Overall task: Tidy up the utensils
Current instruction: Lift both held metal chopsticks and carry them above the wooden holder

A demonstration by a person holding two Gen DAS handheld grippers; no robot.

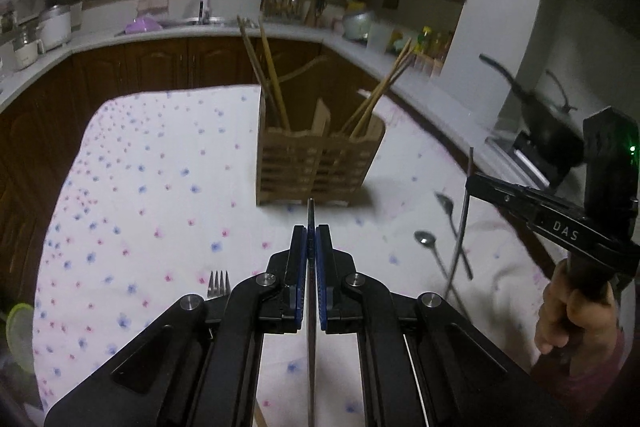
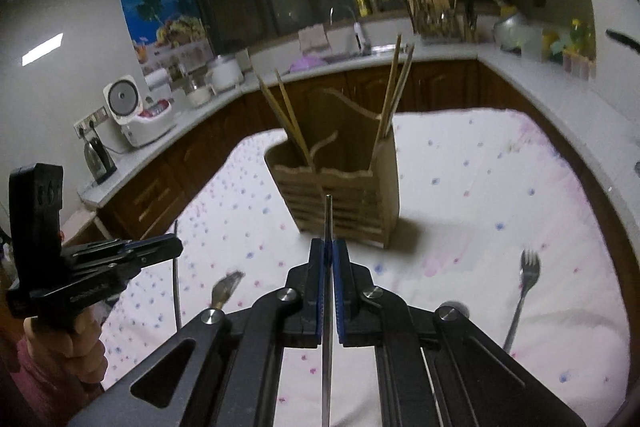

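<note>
A wooden slatted utensil holder (image 1: 318,163) stands on the flowered tablecloth (image 1: 168,187) with wooden chopsticks (image 1: 272,71) in two compartments; it also shows in the right wrist view (image 2: 344,195). My left gripper (image 1: 311,233) is shut on a thin metal utensil handle (image 1: 311,307), above the cloth, in front of the holder. My right gripper (image 2: 329,247) is shut on another thin metal handle (image 2: 327,307); from the left wrist view it (image 1: 474,183) holds that rod (image 1: 464,215) upright. Two spoons (image 1: 448,211) lie on the cloth at right. A fork (image 1: 218,285) lies by the left gripper.
A second fork (image 2: 524,283) lies at the right of the cloth in the right wrist view. A counter (image 1: 100,43) with a sink, rice cookers (image 2: 136,111) and bottles wraps around behind the table. A black pan (image 1: 548,123) sits at the right.
</note>
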